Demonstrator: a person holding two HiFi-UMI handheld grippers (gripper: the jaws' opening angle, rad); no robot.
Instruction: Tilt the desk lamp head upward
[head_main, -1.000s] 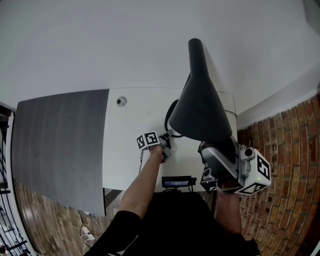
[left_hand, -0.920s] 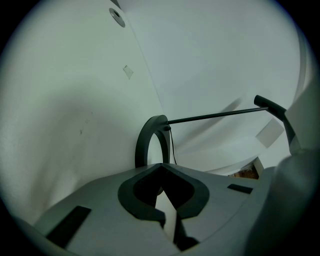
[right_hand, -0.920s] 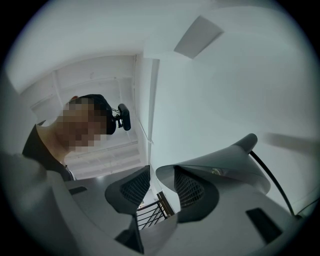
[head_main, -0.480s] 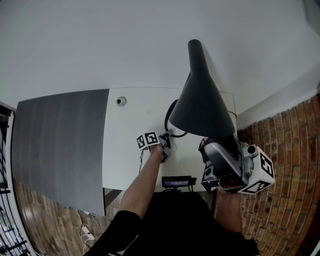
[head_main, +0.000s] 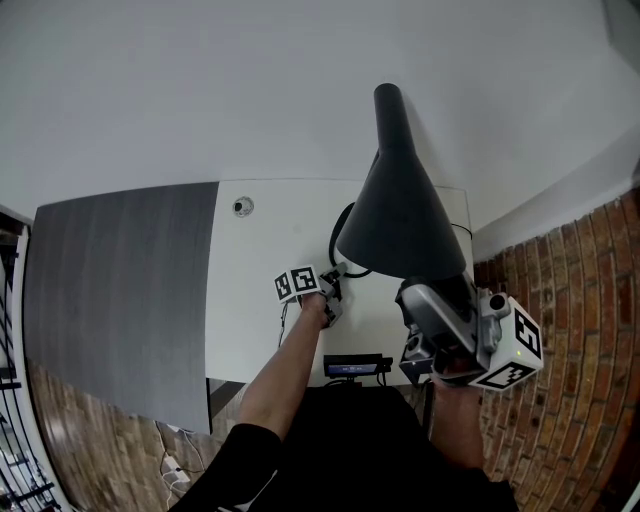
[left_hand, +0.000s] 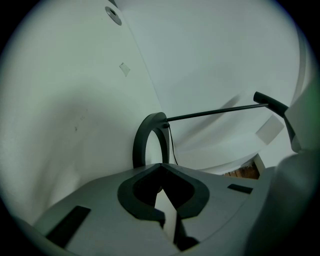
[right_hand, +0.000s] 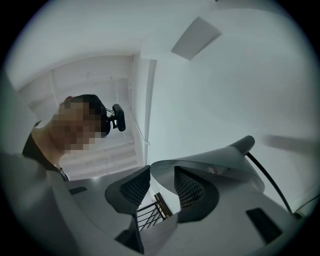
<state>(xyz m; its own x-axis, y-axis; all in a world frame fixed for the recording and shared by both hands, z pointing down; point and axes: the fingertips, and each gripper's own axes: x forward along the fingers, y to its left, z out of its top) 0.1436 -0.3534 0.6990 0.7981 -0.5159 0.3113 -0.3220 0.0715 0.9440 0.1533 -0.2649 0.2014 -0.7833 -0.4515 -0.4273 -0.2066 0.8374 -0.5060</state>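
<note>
The desk lamp's black cone head (head_main: 400, 210) rises over the white desk (head_main: 270, 250), narrow end at the far side. My right gripper (head_main: 425, 295) is shut on the near rim of the head. In the right gripper view the rim of the lamp head (right_hand: 220, 162) passes between the jaws of that gripper (right_hand: 161, 180). My left gripper (head_main: 335, 275) rests low on the desk at the lamp's ring base (head_main: 342, 228). In the left gripper view the jaw tips of the left gripper (left_hand: 160, 167) meet on the ring base (left_hand: 145, 137). The thin lamp arm (left_hand: 215, 112) runs off to the right.
A dark grey panel (head_main: 120, 290) adjoins the desk on the left. There is a round grommet (head_main: 242, 204) in the desk top, and a small black device (head_main: 355, 365) at its front edge. The lamp cable (head_main: 465, 235) loops at the right, over a brick surface (head_main: 560, 300).
The lamp head and my right gripper rocked slightly and are now nearly where they were a second ago. The left gripper has stayed on the base.
</note>
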